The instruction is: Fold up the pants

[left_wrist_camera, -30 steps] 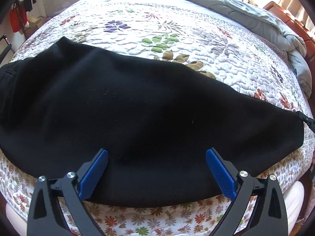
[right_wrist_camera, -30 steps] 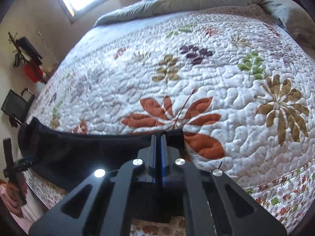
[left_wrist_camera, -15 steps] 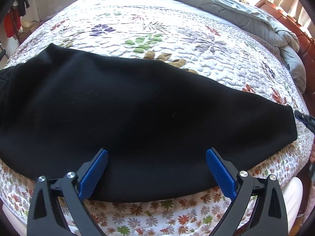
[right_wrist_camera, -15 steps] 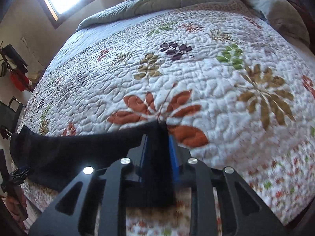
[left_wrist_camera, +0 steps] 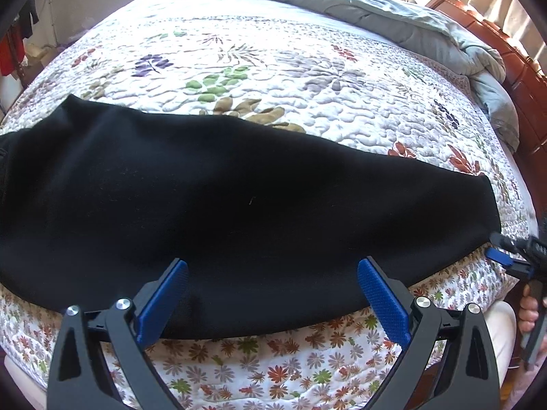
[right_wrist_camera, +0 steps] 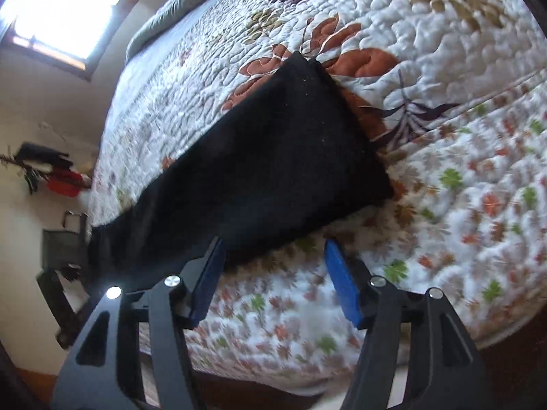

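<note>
Black pants (left_wrist_camera: 239, 205) lie flat along the near edge of the floral quilt (left_wrist_camera: 307, 78). Left gripper (left_wrist_camera: 273, 294) spread wide over the near hem, gripping nothing. Right gripper (right_wrist_camera: 273, 266) also spread wide, empty, just beside the cuff end (right_wrist_camera: 342, 157).

The left wrist view looks low across the bed edge, close over the black pants (left_wrist_camera: 239, 198) toward the grey duvet (left_wrist_camera: 393, 24). The right wrist view, tilted, faces the pants' hem (right_wrist_camera: 266, 157) and quilt (right_wrist_camera: 461, 68), shared by both.
</note>
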A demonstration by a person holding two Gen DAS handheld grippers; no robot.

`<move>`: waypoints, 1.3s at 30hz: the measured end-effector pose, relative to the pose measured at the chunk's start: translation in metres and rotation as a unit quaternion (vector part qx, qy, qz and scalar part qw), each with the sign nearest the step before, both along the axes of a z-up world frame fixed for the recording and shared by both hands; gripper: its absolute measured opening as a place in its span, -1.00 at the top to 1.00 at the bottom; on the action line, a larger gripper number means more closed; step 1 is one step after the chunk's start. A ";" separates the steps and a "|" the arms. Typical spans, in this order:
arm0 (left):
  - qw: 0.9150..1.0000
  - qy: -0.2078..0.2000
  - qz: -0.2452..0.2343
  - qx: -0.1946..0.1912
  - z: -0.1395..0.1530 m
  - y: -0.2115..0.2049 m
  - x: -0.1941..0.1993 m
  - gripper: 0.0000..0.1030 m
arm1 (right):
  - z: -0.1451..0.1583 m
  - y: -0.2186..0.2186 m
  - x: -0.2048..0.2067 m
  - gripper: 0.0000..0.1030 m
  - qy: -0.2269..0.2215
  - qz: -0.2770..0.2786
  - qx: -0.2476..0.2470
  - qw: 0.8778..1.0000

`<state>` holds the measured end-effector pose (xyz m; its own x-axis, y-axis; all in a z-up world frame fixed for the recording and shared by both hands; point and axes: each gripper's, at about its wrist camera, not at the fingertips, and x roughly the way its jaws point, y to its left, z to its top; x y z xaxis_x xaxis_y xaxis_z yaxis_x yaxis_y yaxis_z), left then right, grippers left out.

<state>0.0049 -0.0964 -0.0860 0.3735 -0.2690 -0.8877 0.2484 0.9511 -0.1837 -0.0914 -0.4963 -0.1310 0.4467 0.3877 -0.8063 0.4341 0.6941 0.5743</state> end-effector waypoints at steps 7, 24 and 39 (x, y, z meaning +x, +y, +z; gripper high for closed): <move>1.000 0.007 0.024 -0.005 -0.003 0.016 0.000 -0.93 | -0.020 -0.013 0.015 0.59 -0.031 -0.044 0.031 0.998; 1.000 0.007 0.014 0.015 -0.027 0.019 0.005 -0.93 | -0.004 -0.074 0.002 0.79 -0.010 -0.093 -0.058 0.994; 1.000 0.019 0.006 0.013 -0.025 0.047 0.011 -0.93 | 0.005 -0.064 0.009 0.75 0.013 -0.100 -0.112 0.989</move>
<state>0.0161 -0.0492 -0.1109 0.3425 -0.2412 -0.9080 0.2305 0.9585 -0.1676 -0.0826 -0.5604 -0.1262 0.4747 0.1045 -0.8739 0.5887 0.7004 0.4035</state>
